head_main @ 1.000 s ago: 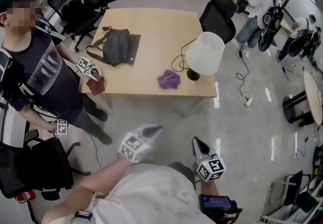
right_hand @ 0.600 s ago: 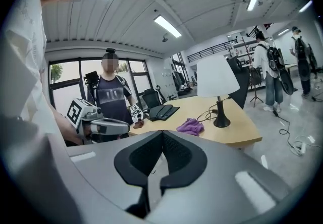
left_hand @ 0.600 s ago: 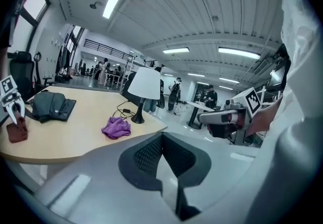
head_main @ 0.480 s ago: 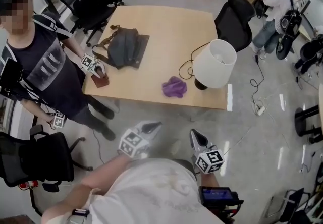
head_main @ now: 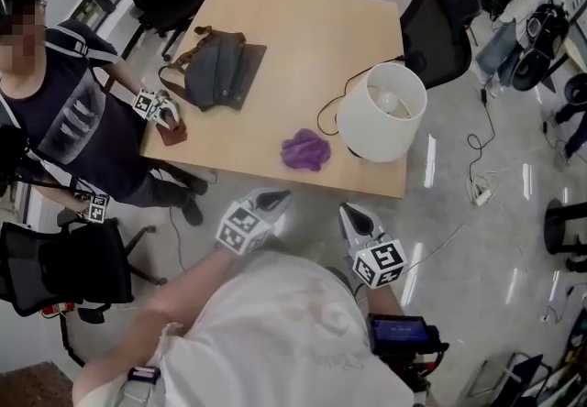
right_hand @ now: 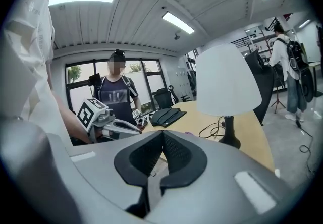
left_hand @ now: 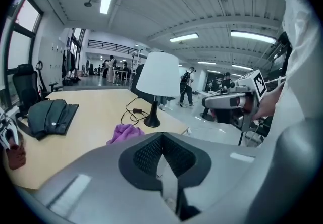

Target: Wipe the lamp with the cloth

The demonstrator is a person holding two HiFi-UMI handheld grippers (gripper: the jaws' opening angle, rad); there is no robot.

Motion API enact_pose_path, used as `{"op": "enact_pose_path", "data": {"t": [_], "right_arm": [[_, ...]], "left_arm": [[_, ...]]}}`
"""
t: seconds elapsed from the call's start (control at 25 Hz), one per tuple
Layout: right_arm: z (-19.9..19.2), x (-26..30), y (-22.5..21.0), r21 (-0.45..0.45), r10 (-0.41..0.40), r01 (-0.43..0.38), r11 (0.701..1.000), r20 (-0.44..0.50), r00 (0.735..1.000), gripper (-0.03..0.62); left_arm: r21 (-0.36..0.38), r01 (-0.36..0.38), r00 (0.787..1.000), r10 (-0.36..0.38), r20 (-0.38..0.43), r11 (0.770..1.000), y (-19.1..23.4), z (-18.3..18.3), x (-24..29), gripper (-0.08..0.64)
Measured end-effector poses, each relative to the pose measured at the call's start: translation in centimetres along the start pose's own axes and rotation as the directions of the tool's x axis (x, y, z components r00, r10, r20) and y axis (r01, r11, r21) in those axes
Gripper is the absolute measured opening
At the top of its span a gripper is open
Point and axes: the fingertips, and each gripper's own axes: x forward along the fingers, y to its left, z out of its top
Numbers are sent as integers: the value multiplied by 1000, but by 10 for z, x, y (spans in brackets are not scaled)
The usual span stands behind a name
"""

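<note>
Stage: wiping not started | left gripper (head_main: 273,202), right gripper (head_main: 348,213): fingers pressed together, empty | cloth (head_main: 305,149) untouched on table (head_main: 275,48), well ahead of fingers | lamp (head_main: 383,124) beyond it

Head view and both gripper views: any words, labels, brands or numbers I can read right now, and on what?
No text is readable in any view.
Cubes on the left gripper and right gripper: black-and-white square patterns only, no letters.
Blue screen at the wearer's waist: too small to read.
Standing person's shirt: grey print, too blurred to read.
</note>
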Motion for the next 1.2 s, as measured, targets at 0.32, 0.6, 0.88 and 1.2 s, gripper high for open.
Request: {"op": "enact_pose_path", "data": {"t": [0.32,0.6,0.88,1.2], "right_arm": [[-6,9,-25,64,-33,33,997,-5,999,13],[10,25,-38,68,-127,128,989,-5,992,13],[15,23,-50,79,-251,252,964,-20,968,14],[-5,-13,-70,166,-427,428,888,-44,903,14]], "left_arm": [[-56,10,995,-16,-102,998,26,-21,29,2],[2,58,983,-57,-172,998,68,-28,76,2],[75,74,959,-50,-279,994,112,-40,123,147],[104,145,902,-88,-422,984,134,-56,185,410]]}}
